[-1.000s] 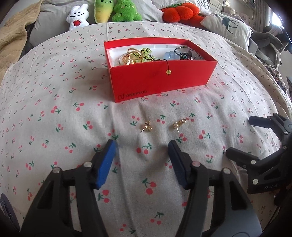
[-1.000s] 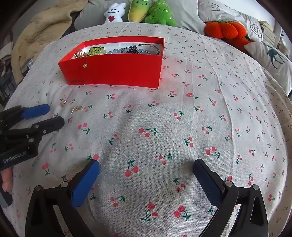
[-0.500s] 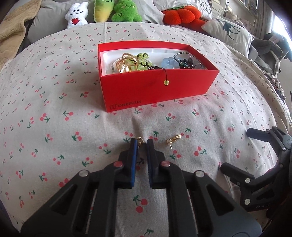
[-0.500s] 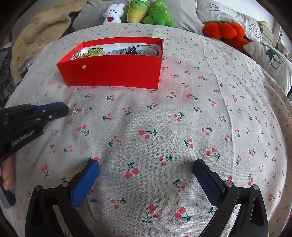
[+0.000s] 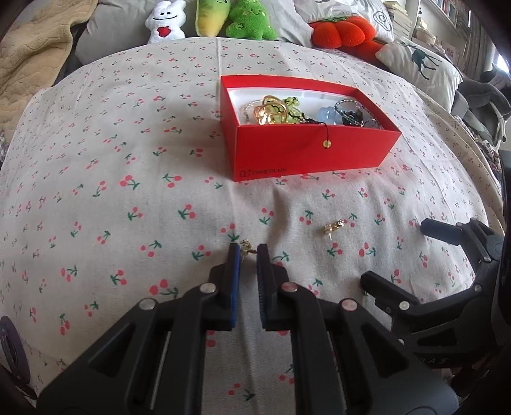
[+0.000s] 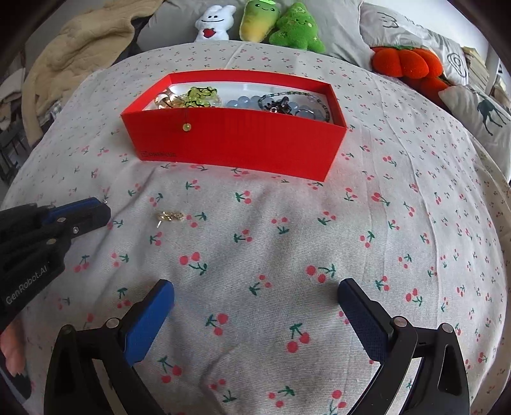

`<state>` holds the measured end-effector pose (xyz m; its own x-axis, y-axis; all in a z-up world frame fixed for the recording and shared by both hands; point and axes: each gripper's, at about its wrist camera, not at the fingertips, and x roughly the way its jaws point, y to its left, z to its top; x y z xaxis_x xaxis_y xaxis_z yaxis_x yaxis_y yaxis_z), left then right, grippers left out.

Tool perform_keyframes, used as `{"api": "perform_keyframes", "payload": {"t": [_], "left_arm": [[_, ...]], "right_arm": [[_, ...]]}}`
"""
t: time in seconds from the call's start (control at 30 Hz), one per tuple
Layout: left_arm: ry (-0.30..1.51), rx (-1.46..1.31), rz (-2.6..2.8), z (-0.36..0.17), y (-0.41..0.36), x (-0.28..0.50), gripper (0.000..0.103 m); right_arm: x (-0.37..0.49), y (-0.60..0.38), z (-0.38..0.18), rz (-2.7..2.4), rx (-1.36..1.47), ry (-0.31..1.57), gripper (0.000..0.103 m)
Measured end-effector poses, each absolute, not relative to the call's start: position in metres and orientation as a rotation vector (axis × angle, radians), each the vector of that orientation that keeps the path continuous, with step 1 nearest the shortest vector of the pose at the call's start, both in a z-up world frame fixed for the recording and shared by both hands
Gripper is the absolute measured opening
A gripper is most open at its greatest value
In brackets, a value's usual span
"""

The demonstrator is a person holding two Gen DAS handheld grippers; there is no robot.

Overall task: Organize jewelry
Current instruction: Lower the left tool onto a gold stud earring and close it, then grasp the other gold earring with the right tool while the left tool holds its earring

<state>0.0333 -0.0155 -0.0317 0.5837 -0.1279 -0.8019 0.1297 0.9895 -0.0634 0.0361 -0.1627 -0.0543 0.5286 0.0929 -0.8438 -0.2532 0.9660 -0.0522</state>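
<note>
While the left gripper (image 5: 247, 250) pinches a small gold earring (image 5: 246, 246) between its blue pads (image 5: 234, 255), nearly closed around it just above the bedspread (image 5: 95, 178), the right gripper (image 6: 255, 300) hovers with its jaws spread wide and nothing between them. The bedspread is pale cloth printed with small red cherries. A second gold earring (image 5: 332, 226) lies loose on the cloth, to the right of the held one in the left wrist view and apart from both grippers. Farther back sits an open red box (image 5: 306, 153) with a white lining, resting on the bedspread. Inside it is a tangle of jewelry: gold rings (image 5: 268, 111) at the left end, a yellow-green beaded piece (image 5: 292, 110) beside them, pale blue beads (image 5: 327, 115) in the middle, and a dark beaded bracelet (image 5: 351, 111) toward the right end. A thin black cord ending in a yellow bead (image 5: 326, 144) hangs over the box's front wall. Along the head of the bed stand a white plush rabbit (image 5: 164, 22), two green plush toys (image 5: 249, 19) and an orange plush pumpkin (image 5: 343, 30), with a beige blanket (image 5: 32, 60) bunched at the far left.
</note>
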Motion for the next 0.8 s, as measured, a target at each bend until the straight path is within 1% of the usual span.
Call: {"api": "perform_keyframes", "payload": {"t": [0.1,0.17,0.33,0.37,0.43,0.57,0.73,0.8], "left_arm": [[0.941,-0.006,-0.137,-0.033,-0.007,0.031,0.011],[0.943,-0.018,-0.136,-0.033,-0.003,0.029,0.012],[0.948,-0.026,-0.137,-0.033,0.0,0.028,0.012],[0.95,-0.028,-0.137,-0.033,0.0,0.028,0.012],[0.952,-0.032,-0.139,-0.033,0.0,0.027,0.012],[0.956,-0.044,-0.141,-0.033,0.002,0.028,0.012],[0.962,-0.062,-0.141,-0.035,0.003,0.029,0.012],[0.963,-0.063,-0.14,-0.035,0.002,0.029,0.012]], "right_arm": [[0.039,-0.149,-0.055,0.245,-0.171,0.997,0.103],[0.043,-0.14,-0.056,0.283,-0.154,1.002,0.101],[0.051,-0.124,-0.056,0.294,-0.154,0.991,0.086],[0.052,-0.121,-0.055,0.295,-0.154,0.992,0.084],[0.054,-0.119,-0.054,0.293,-0.151,0.988,0.077],[0.06,-0.122,-0.053,0.279,-0.142,0.979,0.068],[0.06,-0.125,-0.051,0.266,-0.14,0.96,0.053],[0.059,-0.124,-0.05,0.267,-0.142,0.959,0.05]]}}
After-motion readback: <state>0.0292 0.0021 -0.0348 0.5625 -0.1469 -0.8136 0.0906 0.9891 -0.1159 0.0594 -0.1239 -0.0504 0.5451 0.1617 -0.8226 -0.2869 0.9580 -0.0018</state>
